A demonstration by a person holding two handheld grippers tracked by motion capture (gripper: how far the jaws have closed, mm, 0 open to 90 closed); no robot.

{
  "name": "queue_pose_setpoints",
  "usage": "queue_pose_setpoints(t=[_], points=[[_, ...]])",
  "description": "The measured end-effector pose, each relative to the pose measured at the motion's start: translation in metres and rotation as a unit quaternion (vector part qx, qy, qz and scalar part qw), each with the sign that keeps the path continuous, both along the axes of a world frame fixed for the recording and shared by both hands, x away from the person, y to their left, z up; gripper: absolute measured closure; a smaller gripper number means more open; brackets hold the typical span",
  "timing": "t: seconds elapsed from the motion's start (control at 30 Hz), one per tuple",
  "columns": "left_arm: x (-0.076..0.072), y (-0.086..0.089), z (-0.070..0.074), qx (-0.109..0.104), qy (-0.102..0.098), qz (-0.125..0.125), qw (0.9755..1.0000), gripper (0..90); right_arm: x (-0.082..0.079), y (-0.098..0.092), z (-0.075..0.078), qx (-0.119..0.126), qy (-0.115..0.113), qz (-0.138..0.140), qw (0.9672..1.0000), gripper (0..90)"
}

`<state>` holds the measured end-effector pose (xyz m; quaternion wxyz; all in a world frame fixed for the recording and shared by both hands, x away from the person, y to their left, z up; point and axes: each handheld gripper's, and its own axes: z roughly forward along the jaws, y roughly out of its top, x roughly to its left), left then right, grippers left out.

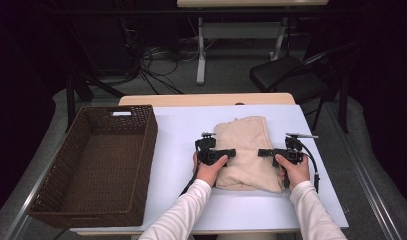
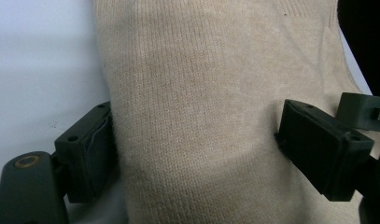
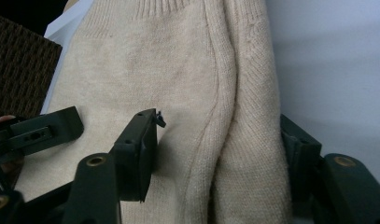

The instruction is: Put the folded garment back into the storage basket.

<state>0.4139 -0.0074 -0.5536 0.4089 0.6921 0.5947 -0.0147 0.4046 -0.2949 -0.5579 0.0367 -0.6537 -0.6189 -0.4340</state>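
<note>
Brown wicker basket (image 1: pixel 93 165) at left, nothing inside. Folded beige knit sweater (image 1: pixel 247 152) mid-table. Left gripper (image 1: pixel 230 153) pinching its left fold; right gripper (image 1: pixel 263 152) straddling right edge, grip uncertain.

**Legible markings: none found**

No text, label, brand, number or sign can be read on any surface. The beige knitted garment (image 1: pixel 247 150) between the two tools is plain, and the tool bodies, the wicker basket (image 1: pixel 98 165) and the counter (image 1: pixel 181 130) carry no readable marking.
</note>
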Motion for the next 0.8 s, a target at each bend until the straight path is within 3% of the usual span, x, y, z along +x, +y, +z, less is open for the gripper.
queue_pose_setpoints(t=[0.37,0.53,0.8], points=[[-0.0001,-0.0001,0.0001,-0.001,0.001,0.0,1.0,15.9,0.0003,-0.0021,-0.0014,-0.002,-0.001,-0.002,1.0,51.7],[-0.0002,-0.0004,0.0001,0.0,0.001,0.001,1.0,16.0,0.0003,-0.0045,-0.0019,0.016,0.005,-0.003,0.9999,60.0],[-0.0005,-0.0002,0.0003,-0.006,0.003,-0.003,1.0,21.4,0.0007,-0.007,-0.0032,0.031,0.008,0.002,0.9995,65.2]])
